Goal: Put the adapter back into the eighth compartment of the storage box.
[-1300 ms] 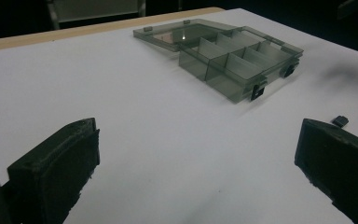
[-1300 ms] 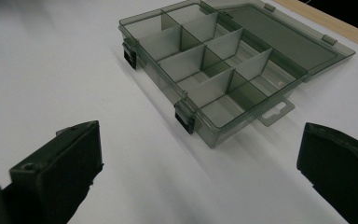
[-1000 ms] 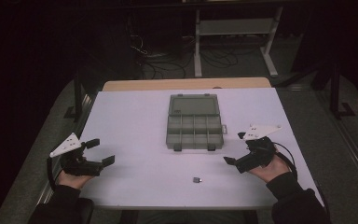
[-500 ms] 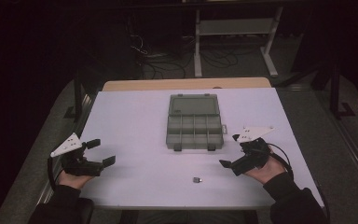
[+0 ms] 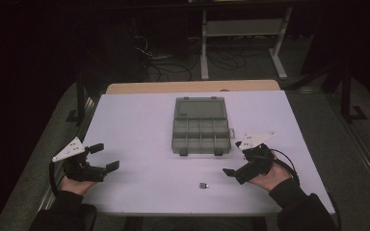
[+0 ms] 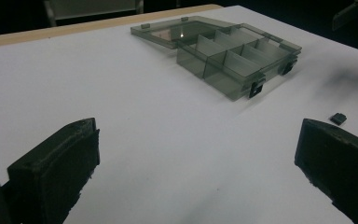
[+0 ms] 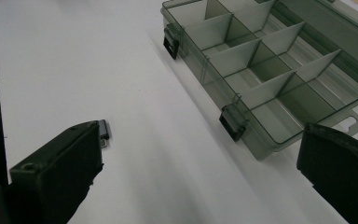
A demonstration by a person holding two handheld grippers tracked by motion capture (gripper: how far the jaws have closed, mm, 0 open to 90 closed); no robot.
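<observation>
Materials and surfaces

The table has a smooth, matt white top and a pale wood-like strip on its far edge. The organizer box is translucent grey plastic, glossy, with dark latches. The jaws of both grippers look matt black and slightly rough.

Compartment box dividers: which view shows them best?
Right gripper view: the open compartment box sits close, its dividers and empty cells sharp. Left gripper view shows it farther off, at a low angle. High view shows it whole but small.
</observation>
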